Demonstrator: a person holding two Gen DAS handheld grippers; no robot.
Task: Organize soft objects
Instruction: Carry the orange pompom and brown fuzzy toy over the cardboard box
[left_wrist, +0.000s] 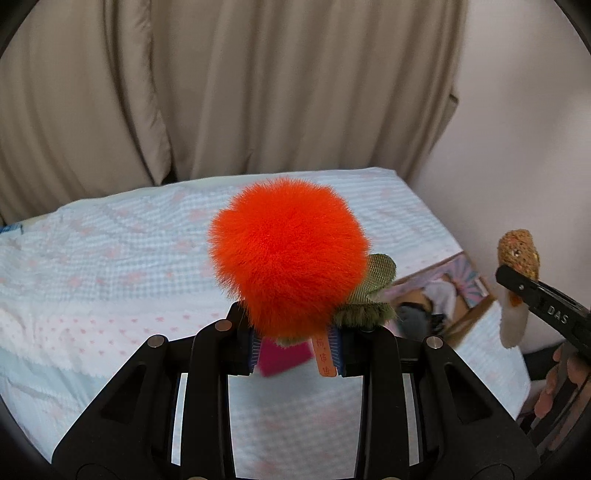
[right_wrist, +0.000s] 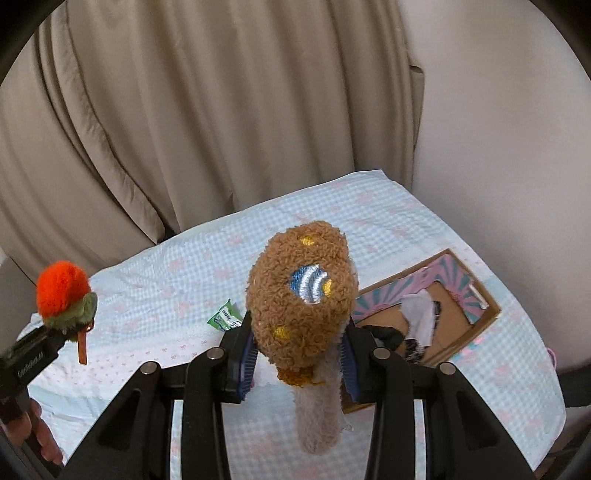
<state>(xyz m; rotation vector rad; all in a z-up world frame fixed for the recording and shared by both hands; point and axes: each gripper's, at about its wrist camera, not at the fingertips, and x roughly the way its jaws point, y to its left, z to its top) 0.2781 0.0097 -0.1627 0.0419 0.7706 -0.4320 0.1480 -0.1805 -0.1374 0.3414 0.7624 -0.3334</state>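
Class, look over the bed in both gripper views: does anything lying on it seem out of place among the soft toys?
Yes. A small green wrapper lies loose on the checked bedspread, left of the cardboard box. It looks like litter, not a soft object. Both plush toys are held up in the grippers, off the bed.

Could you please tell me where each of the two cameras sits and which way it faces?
Left wrist: on the left gripper, looking down over the bed; its jaws hold the orange pompom toy.
Right wrist: on the right gripper, facing likewise; its jaws hold the brown mushroom plush.
Shared: bed, curtain, cardboard box, both toys.
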